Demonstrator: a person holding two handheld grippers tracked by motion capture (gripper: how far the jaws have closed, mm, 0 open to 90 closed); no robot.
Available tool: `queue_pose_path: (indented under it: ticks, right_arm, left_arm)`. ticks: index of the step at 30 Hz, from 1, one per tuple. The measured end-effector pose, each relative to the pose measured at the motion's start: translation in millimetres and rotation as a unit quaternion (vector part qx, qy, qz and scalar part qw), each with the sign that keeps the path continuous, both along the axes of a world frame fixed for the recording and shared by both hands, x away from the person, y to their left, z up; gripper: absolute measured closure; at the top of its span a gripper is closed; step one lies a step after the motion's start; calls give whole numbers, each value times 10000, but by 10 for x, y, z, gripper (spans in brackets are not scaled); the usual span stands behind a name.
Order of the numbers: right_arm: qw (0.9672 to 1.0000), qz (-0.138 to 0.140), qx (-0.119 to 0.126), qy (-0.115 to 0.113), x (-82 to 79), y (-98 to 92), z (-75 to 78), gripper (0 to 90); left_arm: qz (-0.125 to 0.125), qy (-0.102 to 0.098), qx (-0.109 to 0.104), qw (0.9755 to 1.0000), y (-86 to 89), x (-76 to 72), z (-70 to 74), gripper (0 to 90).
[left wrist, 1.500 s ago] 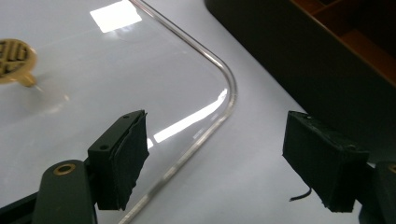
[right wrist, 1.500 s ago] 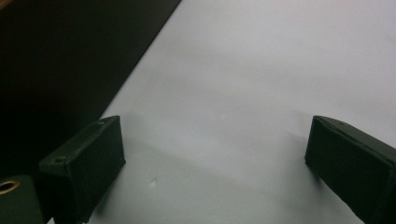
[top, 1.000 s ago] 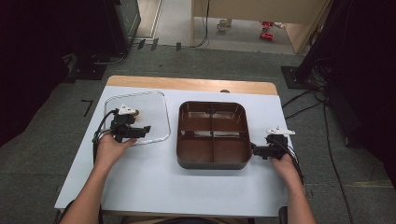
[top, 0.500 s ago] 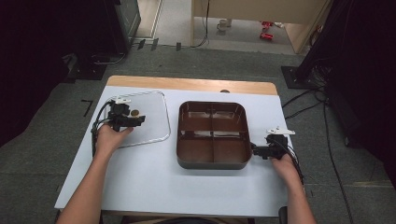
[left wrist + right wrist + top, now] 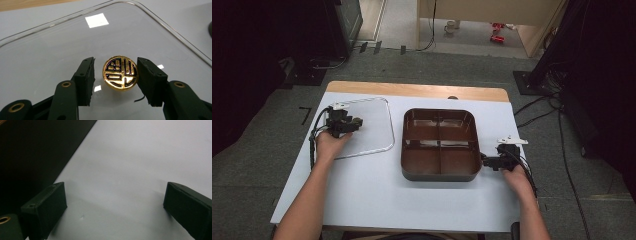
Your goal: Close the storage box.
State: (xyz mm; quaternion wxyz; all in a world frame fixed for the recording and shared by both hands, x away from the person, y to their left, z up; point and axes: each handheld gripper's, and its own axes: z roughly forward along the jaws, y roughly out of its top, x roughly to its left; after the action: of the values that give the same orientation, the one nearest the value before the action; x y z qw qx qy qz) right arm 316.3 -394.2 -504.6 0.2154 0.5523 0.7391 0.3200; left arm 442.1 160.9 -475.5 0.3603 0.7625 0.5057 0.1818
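A clear square lid (image 5: 373, 131) lies flat on the table's left side, with a round gold knob (image 5: 120, 72) bearing a black pattern at its middle. My left gripper (image 5: 356, 121) is low over the lid, and its jaws have just been closing around the knob. In the left gripper view the left gripper (image 5: 115, 66) has one pad at the knob's edge, while a small gap remains at the other pad. A brown four-compartment tray (image 5: 439, 176) sits mid-table. My right gripper (image 5: 486, 161) rests open by the tray's near right corner, nothing between its jaws.
The tray's dark wall (image 5: 32, 152) stands close beside the right gripper (image 5: 113, 195), with pale tabletop (image 5: 377, 195) under it. A wooden strip (image 5: 412, 90) runs along the table's far edge. Cables trail from both grippers over the table sides.
My left hand has moved toward the far left over the clear lid. The right hand has stayed where it was.
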Motion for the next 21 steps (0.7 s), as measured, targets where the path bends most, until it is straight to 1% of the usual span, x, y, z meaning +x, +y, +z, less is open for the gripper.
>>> queue_pose_path:
  ticks: [1,2,4,7,8,9,10,11,14,16,18,19,21]
  right_arm:
    - [10000,0,0,1,0,0,0,41]
    - [10000,0,0,1,0,0,0,41]
    - [10000,1,3,2,1,-1,0,41]
    - [10000,1,1,3,1,-1,0,41]
    - [10000,0,1,2,0,0,0,40]
    - [10000,0,1,1,0,0,0,41]
    - [10000,0,1,1,0,0,0,41]
    - [10000,0,2,2,1,-1,0,40]
    - [10000,0,3,3,1,-1,0,41]
    - [10000,1,5,4,1,-1,0,40]
    - [10000,0,7,4,1,-1,0,41]
    - [10000,2,7,2,1,-1,0,41]
    - [10000,3,6,-1,2,-2,0,40]
  left_arm:
    - [-42,36,-64,10000,15,14,-15,498]
    - [-42,36,-64,10000,15,14,-15,501]
    - [-157,11,9,9999,3,36,-29,512]
    - [-219,30,34,9998,-10,50,-50,534]
    - [-262,0,70,9996,-29,45,-55,575]
    - [-258,-23,150,9996,-43,41,-51,585]
    - [-258,-23,150,9996,-43,41,-51,588]
    - [-260,-8,185,9995,-49,43,-43,590]
    - [-252,67,156,9995,-46,57,-32,592]
    - [-260,147,217,9993,-55,71,-9,594]
    - [-271,182,200,9993,-49,77,0,595]
    - [-262,231,178,9992,-44,83,10,595]
    - [-246,260,200,9992,-47,85,24,595]
